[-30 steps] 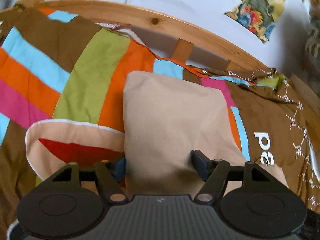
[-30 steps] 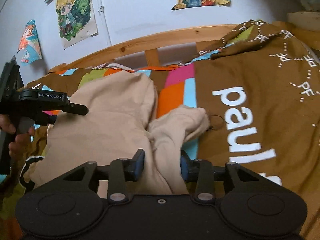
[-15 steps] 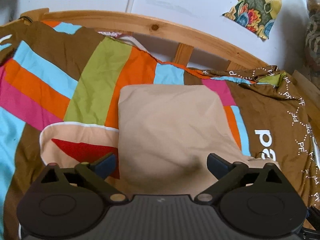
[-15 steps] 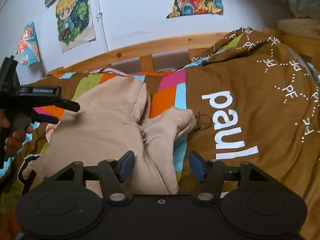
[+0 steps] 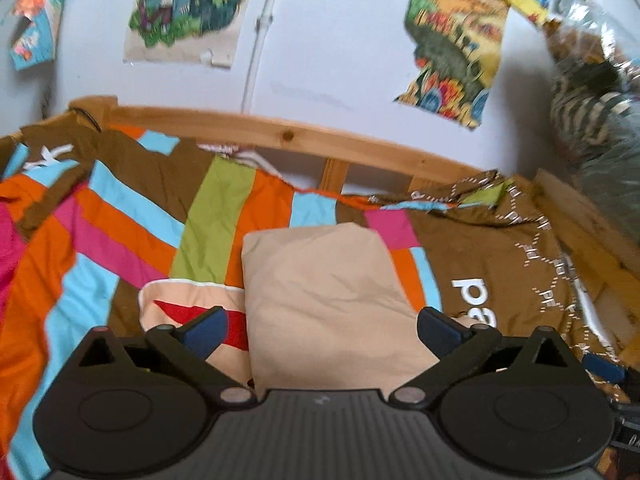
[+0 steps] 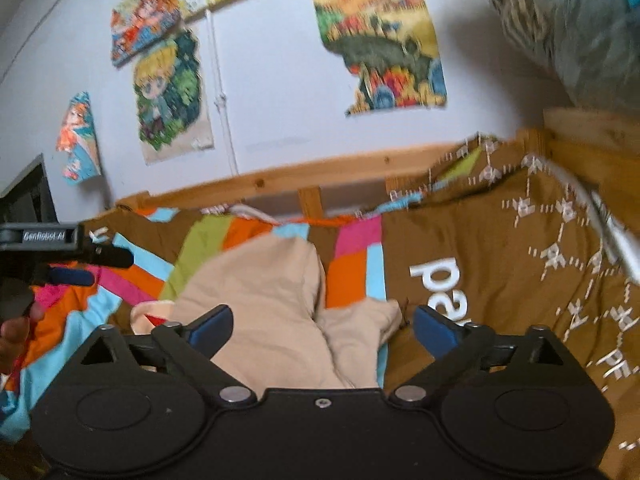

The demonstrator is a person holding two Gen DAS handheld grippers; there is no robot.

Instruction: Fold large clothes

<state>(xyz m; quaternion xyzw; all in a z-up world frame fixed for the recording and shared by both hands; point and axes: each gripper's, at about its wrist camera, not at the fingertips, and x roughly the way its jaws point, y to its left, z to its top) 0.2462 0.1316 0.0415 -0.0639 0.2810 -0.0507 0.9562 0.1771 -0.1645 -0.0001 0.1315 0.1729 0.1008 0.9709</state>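
The left hand-held gripper (image 5: 322,330) hovers with jaws spread wide, gripping nothing; the right hand-held gripper (image 6: 322,326) likewise gapes empty, presumably to let the fold settle; at twelve o'clock from both lies the beige garment (image 5: 320,300), folded flat on the striped bedspread (image 5: 120,232); no containers are visible.

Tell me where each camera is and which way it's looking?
Left wrist: sits on the left gripper, facing along its open fingers over the beige garment toward the wooden bed rail and the wall.
Right wrist: sits on the right gripper, also open, facing the same wall; the left gripper and a hand show at its left edge.
Both views share the garment, the striped bedspread and the posters.
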